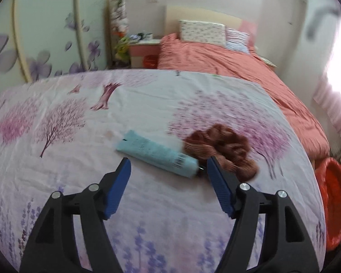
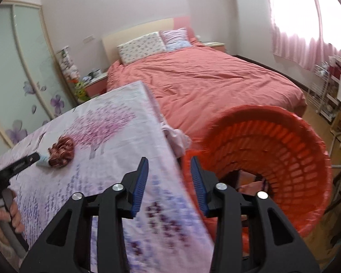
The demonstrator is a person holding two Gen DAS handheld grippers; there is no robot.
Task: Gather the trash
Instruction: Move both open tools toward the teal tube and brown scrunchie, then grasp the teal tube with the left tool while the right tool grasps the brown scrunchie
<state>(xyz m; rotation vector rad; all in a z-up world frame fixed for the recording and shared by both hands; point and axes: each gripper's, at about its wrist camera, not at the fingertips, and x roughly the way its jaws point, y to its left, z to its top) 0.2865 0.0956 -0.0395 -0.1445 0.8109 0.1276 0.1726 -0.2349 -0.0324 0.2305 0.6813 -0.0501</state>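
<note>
My left hand-held gripper (image 1: 168, 161) hangs released over the tube (image 1: 156, 153).
Tube and scrunchie (image 1: 222, 149) touch mid-bench (image 1: 56, 159); my right hand-held gripper (image 2: 169, 163), released, is at the bench's right edge beside the basket (image 2: 284, 150).

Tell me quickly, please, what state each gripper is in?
Left gripper: open, holding nothing, near the blue tube.
Right gripper: open, empty.

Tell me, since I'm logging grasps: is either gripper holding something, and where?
Nothing is held. The left gripper is open near the light-blue plastic tube; the right gripper is open too.
</note>
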